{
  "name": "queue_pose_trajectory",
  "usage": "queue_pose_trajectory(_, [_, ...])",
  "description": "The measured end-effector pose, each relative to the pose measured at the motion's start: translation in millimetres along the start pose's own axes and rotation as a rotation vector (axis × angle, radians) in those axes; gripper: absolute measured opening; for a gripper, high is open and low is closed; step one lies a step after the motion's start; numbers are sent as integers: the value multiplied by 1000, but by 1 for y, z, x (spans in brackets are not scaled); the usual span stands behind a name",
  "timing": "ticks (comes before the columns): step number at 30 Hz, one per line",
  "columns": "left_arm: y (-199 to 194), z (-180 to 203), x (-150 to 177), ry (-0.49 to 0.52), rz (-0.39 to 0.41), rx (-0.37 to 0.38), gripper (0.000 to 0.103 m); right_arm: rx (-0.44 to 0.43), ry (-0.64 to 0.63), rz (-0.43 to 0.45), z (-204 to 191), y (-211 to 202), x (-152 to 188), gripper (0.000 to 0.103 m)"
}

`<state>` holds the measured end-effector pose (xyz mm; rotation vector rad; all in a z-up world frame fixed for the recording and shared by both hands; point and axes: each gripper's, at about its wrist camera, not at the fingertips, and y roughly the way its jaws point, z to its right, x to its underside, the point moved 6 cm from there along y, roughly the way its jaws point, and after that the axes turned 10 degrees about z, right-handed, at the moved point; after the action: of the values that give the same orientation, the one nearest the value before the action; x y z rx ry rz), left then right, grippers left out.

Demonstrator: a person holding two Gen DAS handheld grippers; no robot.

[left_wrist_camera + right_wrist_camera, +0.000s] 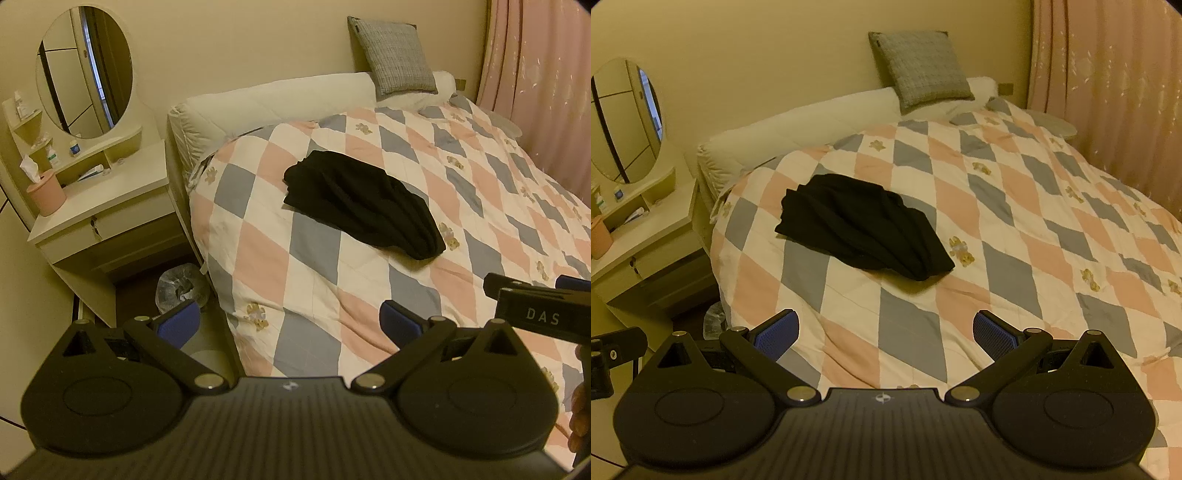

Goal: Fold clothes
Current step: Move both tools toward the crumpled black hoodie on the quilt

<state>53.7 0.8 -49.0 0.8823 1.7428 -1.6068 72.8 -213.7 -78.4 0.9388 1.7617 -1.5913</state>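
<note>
A black garment lies bunched in a loose heap on the checked quilt of a bed. My left gripper hovers over the bed's near left edge, well short of the garment, open with nothing between its blue pads. My right gripper is held over the quilt's near part, also open and empty, with the garment ahead and slightly left. The right gripper's body shows at the right edge of the left wrist view, and a hand is beneath it.
A white dressing table with an oval mirror, a pink tissue holder and small bottles stands left of the bed. A lined bin sits on the floor beside it. A grey cushion leans at the headboard; pink curtains hang right.
</note>
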Motion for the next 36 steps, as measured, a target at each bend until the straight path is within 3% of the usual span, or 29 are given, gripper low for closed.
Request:
queue_pose_trajectory(20, [35, 0, 0, 27, -72, 39, 102, 43, 24, -14, 5, 21, 4, 103])
queue_pose_trajectory(28, [79, -5, -10, 50, -106, 90, 102, 90, 38, -21, 3, 51, -6, 103])
queue_pose_trajectory(36, [153, -13, -34, 77, -147, 158, 102, 145, 56, -61, -2, 107, -23, 103])
